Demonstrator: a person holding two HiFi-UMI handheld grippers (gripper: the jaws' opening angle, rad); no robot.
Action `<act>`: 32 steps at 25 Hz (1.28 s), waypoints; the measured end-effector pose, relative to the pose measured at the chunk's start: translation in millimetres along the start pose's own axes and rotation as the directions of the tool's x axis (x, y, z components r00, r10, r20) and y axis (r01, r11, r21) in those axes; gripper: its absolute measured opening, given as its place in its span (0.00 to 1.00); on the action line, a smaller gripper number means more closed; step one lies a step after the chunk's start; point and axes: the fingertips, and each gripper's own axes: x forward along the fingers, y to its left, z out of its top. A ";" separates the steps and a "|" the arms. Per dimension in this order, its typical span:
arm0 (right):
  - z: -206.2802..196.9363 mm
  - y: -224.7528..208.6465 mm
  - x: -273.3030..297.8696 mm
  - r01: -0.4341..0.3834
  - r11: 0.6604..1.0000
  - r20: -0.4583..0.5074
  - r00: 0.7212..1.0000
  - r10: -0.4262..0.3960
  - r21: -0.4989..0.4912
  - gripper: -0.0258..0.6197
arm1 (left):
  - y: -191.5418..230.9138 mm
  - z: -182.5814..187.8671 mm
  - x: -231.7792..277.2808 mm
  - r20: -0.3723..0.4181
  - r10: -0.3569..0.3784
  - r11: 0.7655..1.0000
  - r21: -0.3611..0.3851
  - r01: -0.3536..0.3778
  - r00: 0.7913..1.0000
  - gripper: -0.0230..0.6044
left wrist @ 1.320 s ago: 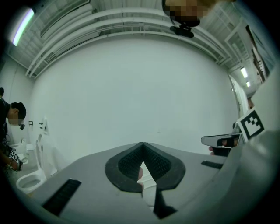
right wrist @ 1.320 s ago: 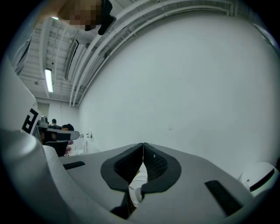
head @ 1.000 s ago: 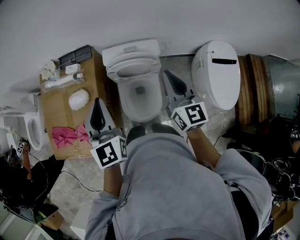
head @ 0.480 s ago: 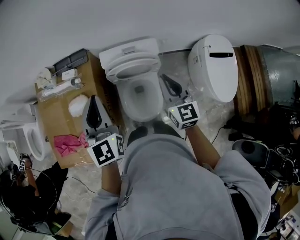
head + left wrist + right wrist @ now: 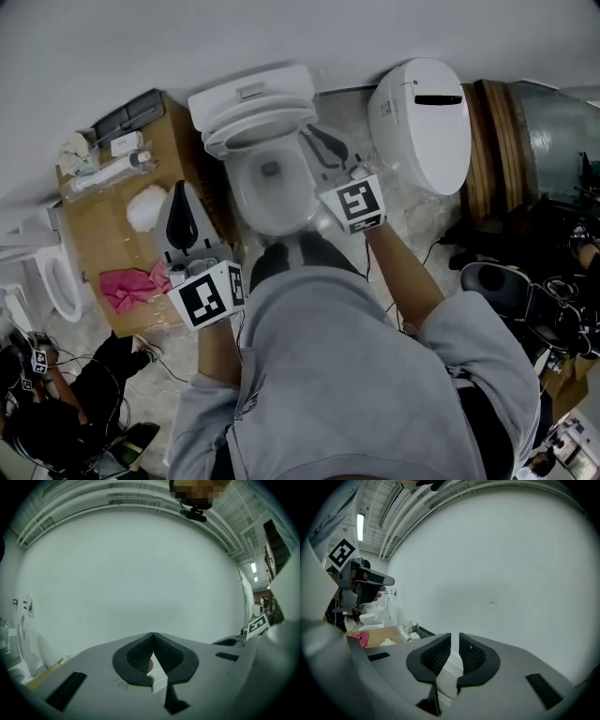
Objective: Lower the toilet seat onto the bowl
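White oval toilet seat stands raised; right tongs, just opening, and closed left tongs grip nothing. Tipped unheld, it could slam down.

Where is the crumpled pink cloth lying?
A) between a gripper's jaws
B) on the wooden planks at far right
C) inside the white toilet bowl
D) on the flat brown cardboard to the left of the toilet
D: the crumpled pink cloth lies on the flat brown cardboard, left of the white toilet.
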 end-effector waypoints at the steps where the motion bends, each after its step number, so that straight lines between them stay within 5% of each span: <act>1: -1.3 0.6 2.8 -0.008 1.000 -0.004 1.000 0.008 -0.014 0.08 | 0.6 -0.7 1.5 0.001 -0.002 1.000 0.000 0.002 1.000 0.04; 32: -58.9 6.5 56.1 -0.130 0.974 -0.079 0.990 0.117 -0.187 0.12 | 9.8 -51.1 16.1 -0.028 0.007 1.000 0.000 -0.007 1.000 0.04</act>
